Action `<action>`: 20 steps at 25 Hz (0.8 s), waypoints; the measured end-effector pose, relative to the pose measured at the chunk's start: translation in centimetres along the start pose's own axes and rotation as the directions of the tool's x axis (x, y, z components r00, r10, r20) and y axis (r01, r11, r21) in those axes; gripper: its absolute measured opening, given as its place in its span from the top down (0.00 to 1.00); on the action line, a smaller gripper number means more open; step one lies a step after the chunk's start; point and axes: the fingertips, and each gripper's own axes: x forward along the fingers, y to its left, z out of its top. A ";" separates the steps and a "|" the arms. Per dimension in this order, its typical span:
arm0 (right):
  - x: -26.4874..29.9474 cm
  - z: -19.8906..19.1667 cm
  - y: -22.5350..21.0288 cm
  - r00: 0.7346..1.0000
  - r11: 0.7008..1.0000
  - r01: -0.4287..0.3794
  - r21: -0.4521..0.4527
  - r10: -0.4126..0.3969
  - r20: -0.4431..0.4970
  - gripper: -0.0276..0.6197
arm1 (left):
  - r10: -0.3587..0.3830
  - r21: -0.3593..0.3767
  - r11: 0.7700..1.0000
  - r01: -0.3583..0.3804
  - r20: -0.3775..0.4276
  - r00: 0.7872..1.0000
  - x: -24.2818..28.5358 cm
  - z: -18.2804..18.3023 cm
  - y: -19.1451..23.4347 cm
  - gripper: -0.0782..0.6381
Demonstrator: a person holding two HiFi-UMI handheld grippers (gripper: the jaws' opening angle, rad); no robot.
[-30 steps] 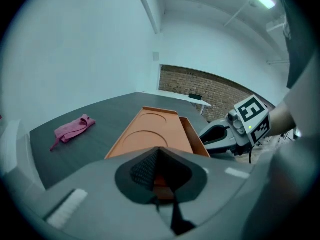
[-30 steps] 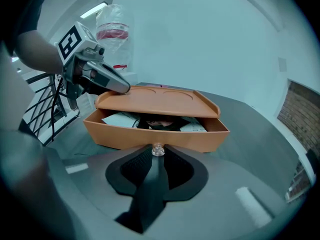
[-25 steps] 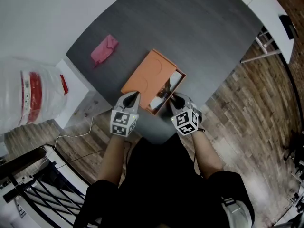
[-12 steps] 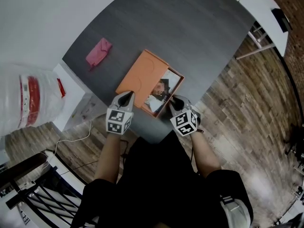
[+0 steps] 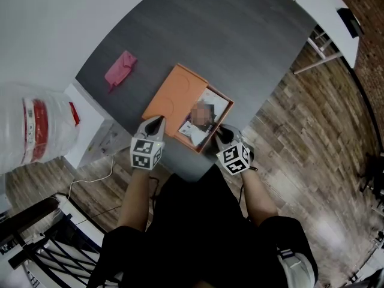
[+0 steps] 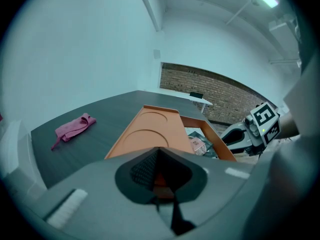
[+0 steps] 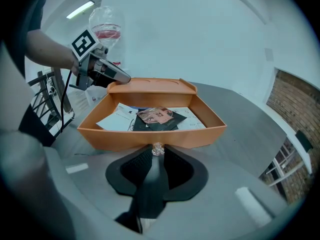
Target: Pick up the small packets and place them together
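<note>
Right gripper [image 7: 158, 154]: my jaws are almost together, pinched on a small clear knob [image 7: 157, 149]. The knob sits on the front wall of the orange drawer [image 7: 121, 137].

Left gripper [image 6: 159, 153]: my jaws are clamped on the near edge of the orange cover [image 6: 152, 133], and orange shows between the pads. The cover top has two round recesses.

In the head view the drawer sticks out from under the cover toward my right side, open at the top.

Task items are inside the drawer, and neither gripper holds them:
- The pink packet [image 7: 156, 114] lies on top.
- The black packet [image 7: 173, 117] is under it and touching it.
- White papers [image 7: 117, 120] lie flat beneath and beside both, mostly toward the left wall in the right gripper view.

In the left gripper view the pink packet shows just past the cover's right edge.

The box sits close to my edge of the dark grey table [image 5: 240, 35], with one gripper at each near corner. A pink cloth [image 5: 120, 69] lies crumpled on the table, well apart from the box on the far-left side. Wood floor [image 5: 300, 119] shows to the right of the table.
</note>
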 end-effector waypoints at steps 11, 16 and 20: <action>-0.2 0.0 0.1 1.000 1.000 -0.013 -0.010 0.013 0.013 0.83 | 0.007 -0.006 1.000 -0.006 0.018 1.000 0.2 0.0 0.1 0.89; -2.1 0.4 -0.1 0.997 0.997 -0.074 -0.005 0.074 0.017 0.69 | 0.008 -0.013 1.000 -0.008 0.028 1.000 0.2 -0.2 0.1 0.89; -4.0 2.4 -2.4 0.997 0.998 -0.056 -0.022 0.057 0.054 0.68 | 0.010 -0.016 1.000 -0.009 0.030 1.000 0.5 0.0 -0.1 0.89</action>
